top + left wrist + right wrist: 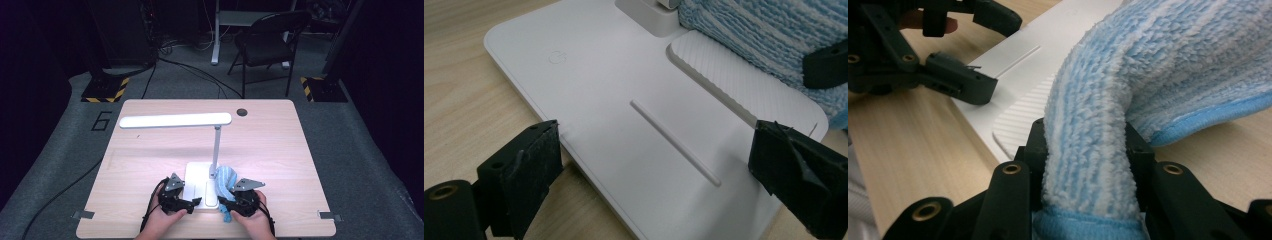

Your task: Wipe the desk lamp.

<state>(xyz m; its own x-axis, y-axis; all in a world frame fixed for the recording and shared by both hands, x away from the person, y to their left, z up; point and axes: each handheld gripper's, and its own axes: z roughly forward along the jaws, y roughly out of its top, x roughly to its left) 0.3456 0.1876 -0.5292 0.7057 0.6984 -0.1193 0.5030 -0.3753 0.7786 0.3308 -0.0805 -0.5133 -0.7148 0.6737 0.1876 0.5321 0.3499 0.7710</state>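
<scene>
We see the right gripper (1083,150) clamped on the blue cloth (1148,75); the left gripper (654,165) view shows jaws apart, straddling the lamp base (624,75).

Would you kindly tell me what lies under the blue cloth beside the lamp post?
The blue cloth drapes over the ribbed pad at the corner of the lamp base; whatever sits beneath the cloth is covered.

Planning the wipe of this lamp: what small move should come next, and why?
Probably sweep the right gripper with its pinched blue cloth across the lamp base; the cloth already lies on the base, and the left gripper straddles the base edge.
</scene>
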